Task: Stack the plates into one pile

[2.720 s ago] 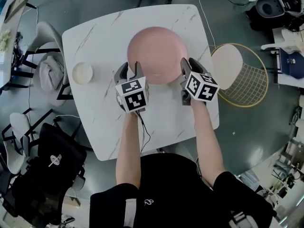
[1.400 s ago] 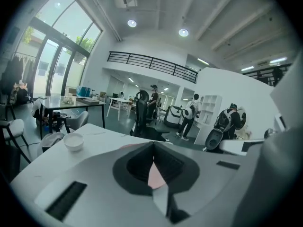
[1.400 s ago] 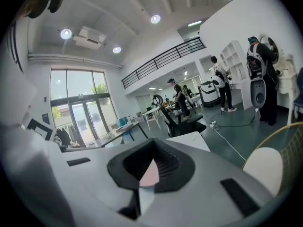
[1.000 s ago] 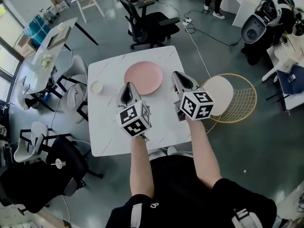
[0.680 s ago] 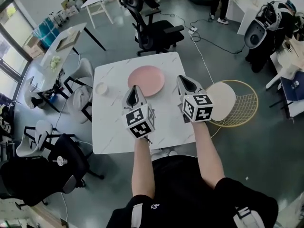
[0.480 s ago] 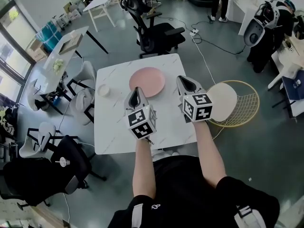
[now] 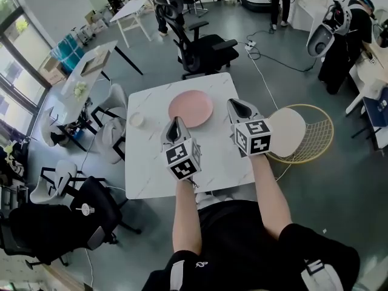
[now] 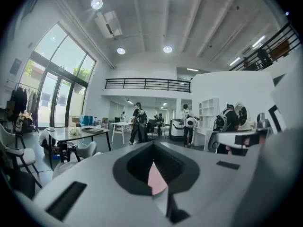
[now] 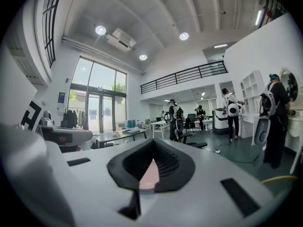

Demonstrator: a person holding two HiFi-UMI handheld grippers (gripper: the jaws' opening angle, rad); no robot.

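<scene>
The round pale-pink plate (image 7: 191, 108) lies flat on the far half of the white marble-patterned square table (image 7: 151, 162), just beyond the left gripper (image 7: 176, 123) and right gripper (image 7: 237, 106), both held level side by side on outstretched forearms, jaws closed together on nothing.

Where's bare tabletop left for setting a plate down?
The white marbled table is bare at its near-left, bordered by the small white dish beyond and the left gripper alongside. Another bare patch lies nearer than the round pink plate, between that gripper and the right gripper. The far half is crowded.
</scene>
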